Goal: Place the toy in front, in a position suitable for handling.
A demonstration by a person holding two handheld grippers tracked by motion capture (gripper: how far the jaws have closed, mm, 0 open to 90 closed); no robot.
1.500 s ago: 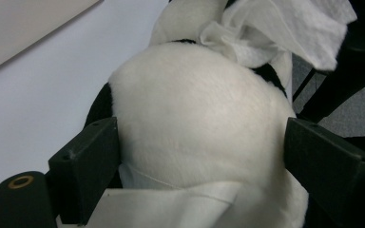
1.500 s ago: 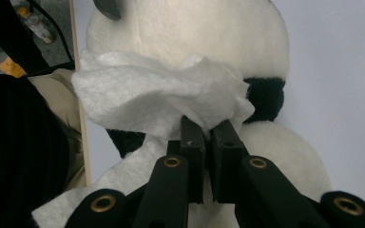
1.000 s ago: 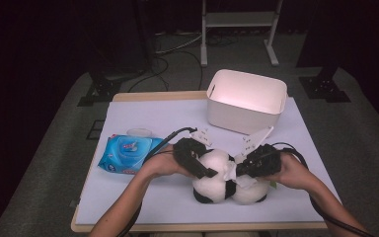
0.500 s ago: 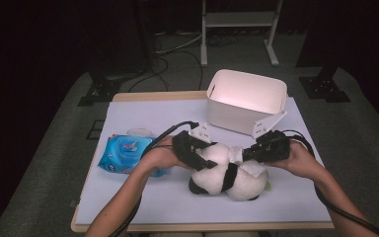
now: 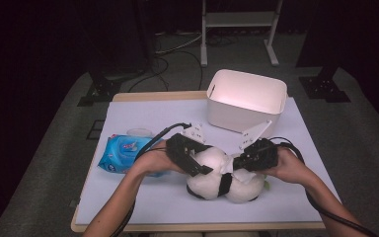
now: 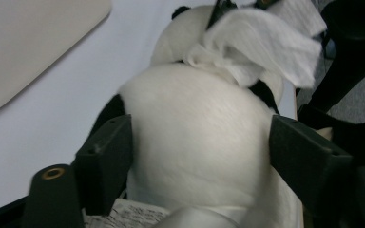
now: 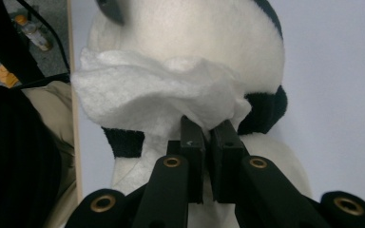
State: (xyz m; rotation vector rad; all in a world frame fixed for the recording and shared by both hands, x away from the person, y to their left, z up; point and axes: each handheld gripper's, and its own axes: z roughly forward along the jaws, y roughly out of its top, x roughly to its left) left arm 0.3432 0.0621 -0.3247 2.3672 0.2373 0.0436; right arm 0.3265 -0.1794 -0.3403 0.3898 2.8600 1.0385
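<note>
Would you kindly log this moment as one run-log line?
left gripper: jaws just opened, astride plush panda | right gripper: shut on white wipe, against panda | wipes pack, white bin: idle

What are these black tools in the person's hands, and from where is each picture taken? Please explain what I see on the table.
A person holds a hand-held two-jaw gripper in each hand; there is no robot arm. The high view looks down on the white table from above. The other two pictures come from small cameras that ride on the grippers and look along their black jaws.

On the table lie a plush panda, a blue pack of wipes and a white bin.

The left gripper has its jaws on both sides of the panda's white body; they have just been opening. The right gripper is shut on a white wipe, held against the panda.
</note>
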